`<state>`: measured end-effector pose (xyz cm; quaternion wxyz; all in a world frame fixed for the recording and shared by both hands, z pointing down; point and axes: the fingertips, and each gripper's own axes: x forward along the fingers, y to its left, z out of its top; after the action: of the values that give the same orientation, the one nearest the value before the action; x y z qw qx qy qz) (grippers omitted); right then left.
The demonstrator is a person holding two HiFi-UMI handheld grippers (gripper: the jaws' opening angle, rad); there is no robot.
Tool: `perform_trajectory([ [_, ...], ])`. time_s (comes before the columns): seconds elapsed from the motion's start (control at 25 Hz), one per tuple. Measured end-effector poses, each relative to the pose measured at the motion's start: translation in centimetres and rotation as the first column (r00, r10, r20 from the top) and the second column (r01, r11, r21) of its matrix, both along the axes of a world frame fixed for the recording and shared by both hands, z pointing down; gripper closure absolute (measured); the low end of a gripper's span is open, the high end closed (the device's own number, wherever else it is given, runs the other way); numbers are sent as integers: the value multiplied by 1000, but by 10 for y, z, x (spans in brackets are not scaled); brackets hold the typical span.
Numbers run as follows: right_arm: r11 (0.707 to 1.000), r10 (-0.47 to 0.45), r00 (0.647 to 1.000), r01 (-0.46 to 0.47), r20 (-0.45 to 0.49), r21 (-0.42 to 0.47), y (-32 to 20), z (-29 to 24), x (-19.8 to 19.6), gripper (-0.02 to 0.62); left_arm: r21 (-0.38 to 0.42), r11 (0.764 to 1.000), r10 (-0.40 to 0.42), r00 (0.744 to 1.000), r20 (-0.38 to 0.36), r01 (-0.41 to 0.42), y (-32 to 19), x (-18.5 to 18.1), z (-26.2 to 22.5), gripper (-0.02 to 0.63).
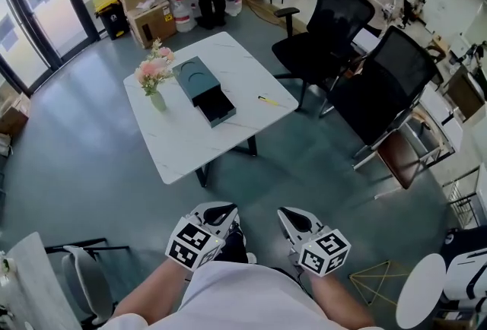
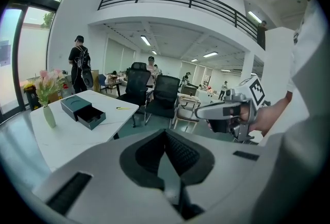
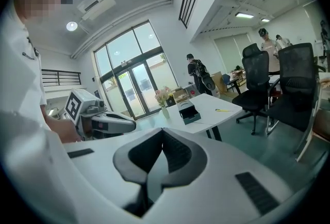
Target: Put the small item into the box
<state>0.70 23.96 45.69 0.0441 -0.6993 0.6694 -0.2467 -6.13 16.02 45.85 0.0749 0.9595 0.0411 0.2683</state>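
Near the body, left claw (image 1: pixel 219 213) and right claw (image 1: pixel 292 217) pinched together, empty; far on the desk (image 1: pixel 183 147), small yellow item (image 1: pixel 267 100) right of the box (image 1: pixel 196 79) — probably light, thin, stiff; pinch mid-length.

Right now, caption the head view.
Left gripper and right gripper, both shut, face a white table with open box, yellow item, flowers.

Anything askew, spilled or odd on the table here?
Nothing stands out. The vase stands upright, the box sits with its drawer pulled open, and the small yellow item lies apart from it on the table.
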Motion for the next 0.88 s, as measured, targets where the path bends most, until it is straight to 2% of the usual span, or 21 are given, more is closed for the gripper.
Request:
perform_trajectory([
  [0.28, 1000, 6, 1000, -7, -22, -15, -41, -3, 44, 580, -59, 998, -21, 998, -58, 17, -49, 58, -12, 594],
  [0.48, 1000, -4, 1000, 4, -23, -28, -85, 1, 72, 580, -17, 1000, -20, 999, -44, 20, -94, 87, -10, 594],
  [0.88, 997, -49, 997, 45, -63, -59, -181, -4, 117, 580, 1, 1000, -29, 999, -35, 29, -184, 129, -6, 594],
])
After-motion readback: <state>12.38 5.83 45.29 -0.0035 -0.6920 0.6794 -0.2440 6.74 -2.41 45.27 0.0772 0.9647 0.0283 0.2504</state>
